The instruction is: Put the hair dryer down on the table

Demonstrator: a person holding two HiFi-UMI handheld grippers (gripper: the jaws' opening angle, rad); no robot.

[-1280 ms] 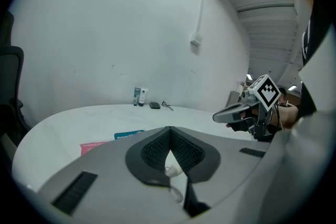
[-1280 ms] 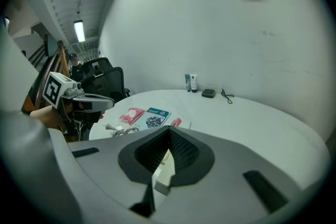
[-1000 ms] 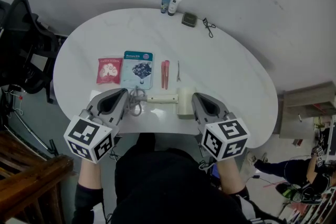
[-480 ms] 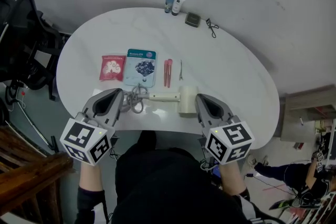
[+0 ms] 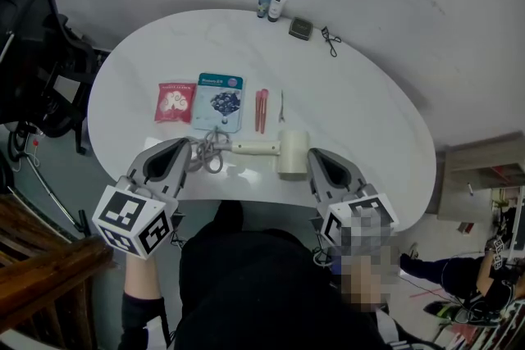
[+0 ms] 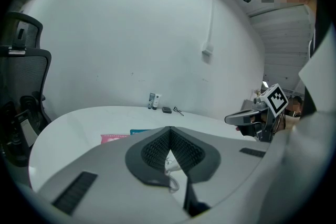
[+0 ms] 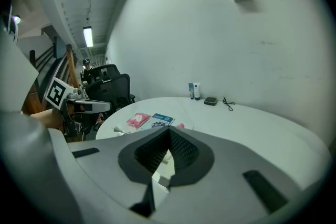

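White table (image 5: 361,119), black chair (image 5: 33,53) at its left. Hair dryer (image 5: 289,153) lies flat at the near edge, its coiled cord (image 5: 210,153) before the left gripper (image 5: 188,147); the right gripper (image 5: 313,156) is just beside the head. Both sets of jaws are closed and empty. Beyond lie a blue sachet (image 5: 220,102), a pink packet (image 5: 172,102) and red clips (image 5: 260,111). Compared with a second ago, both grippers sit slightly further back and the dryer is unmoved.

Hair dryer (image 5: 289,156) blocks near edge; table (image 5: 369,123) right free.
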